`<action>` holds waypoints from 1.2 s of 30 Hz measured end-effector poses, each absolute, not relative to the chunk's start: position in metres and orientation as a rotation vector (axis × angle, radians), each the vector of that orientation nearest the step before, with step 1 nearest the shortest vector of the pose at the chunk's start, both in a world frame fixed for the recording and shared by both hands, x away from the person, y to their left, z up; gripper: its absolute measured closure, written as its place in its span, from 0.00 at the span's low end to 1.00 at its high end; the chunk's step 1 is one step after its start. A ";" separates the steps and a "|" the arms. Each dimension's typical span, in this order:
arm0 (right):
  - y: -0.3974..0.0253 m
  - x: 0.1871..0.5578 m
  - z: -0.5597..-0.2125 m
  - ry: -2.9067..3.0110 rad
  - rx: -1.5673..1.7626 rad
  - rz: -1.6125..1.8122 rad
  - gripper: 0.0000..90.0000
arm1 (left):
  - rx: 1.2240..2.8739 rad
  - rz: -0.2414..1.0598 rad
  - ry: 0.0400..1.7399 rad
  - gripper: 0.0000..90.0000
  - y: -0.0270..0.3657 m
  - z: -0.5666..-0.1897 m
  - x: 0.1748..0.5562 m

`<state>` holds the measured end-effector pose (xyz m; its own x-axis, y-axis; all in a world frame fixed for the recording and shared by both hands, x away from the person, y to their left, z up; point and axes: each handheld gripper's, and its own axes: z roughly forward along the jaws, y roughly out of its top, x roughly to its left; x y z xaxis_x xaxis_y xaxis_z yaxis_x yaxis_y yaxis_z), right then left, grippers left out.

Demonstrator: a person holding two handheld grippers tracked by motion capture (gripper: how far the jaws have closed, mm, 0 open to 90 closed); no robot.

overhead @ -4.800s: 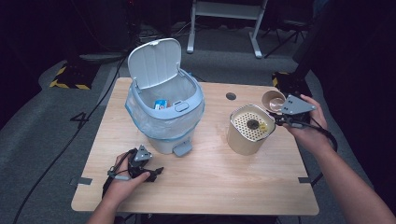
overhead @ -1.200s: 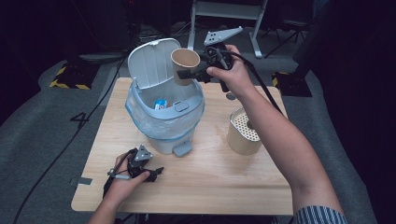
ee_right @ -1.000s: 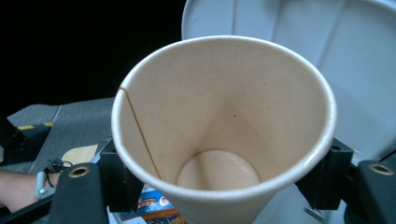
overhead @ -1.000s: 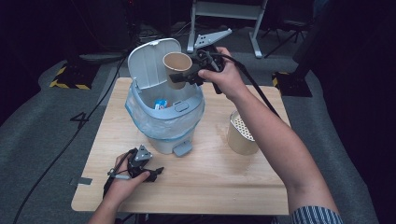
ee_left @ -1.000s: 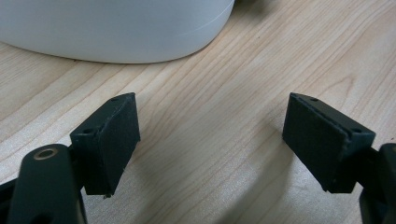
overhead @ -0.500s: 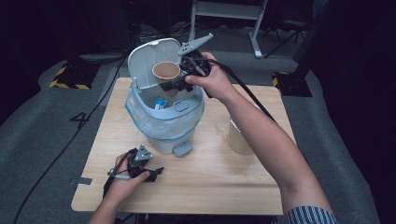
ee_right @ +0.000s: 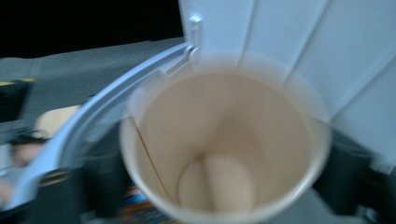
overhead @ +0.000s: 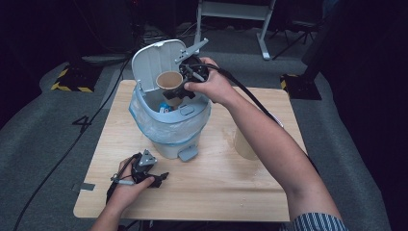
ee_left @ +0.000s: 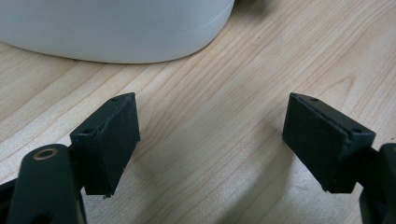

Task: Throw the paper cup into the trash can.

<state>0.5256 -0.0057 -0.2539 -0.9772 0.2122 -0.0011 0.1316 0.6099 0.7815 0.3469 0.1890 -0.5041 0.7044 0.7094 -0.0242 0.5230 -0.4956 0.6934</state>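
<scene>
A brown paper cup (overhead: 168,80) hangs tipped on its side over the mouth of the pale blue pedal bin (overhead: 168,127), just in front of its raised lid (overhead: 151,62). My right gripper (overhead: 177,86) is shut on the cup. Seen from the right gripper view, the blurred cup (ee_right: 224,154) has an empty inside, with dark jaws on both sides and the lid (ee_right: 303,56) behind. My left gripper (overhead: 159,178) rests on the table in front of the bin. It is open (ee_left: 210,135) with bare wood between the jaws.
The bin holds a clear bag liner and some coloured wrappers (overhead: 166,108). A beige round container (overhead: 244,144) stands right of the bin, partly hidden by the right forearm. The bin's white base (ee_left: 116,28) lies close ahead of the left gripper. The wooden table (overhead: 216,187) has room in front.
My right gripper has carried the paper cup from the table's right side up and leftward until it hangs over the bin opening. The left gripper has stayed put.
</scene>
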 end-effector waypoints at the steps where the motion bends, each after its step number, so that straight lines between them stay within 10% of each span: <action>1: -0.006 0.525 -0.254 2.705 0.286 1.315 0.14 | 2.213 0.344 0.934 0.21 0.189 -0.504 0.347; 36: -0.121 0.494 -0.218 2.480 0.368 1.406 0.20 | 2.213 0.349 0.937 0.21 0.198 -0.504 0.347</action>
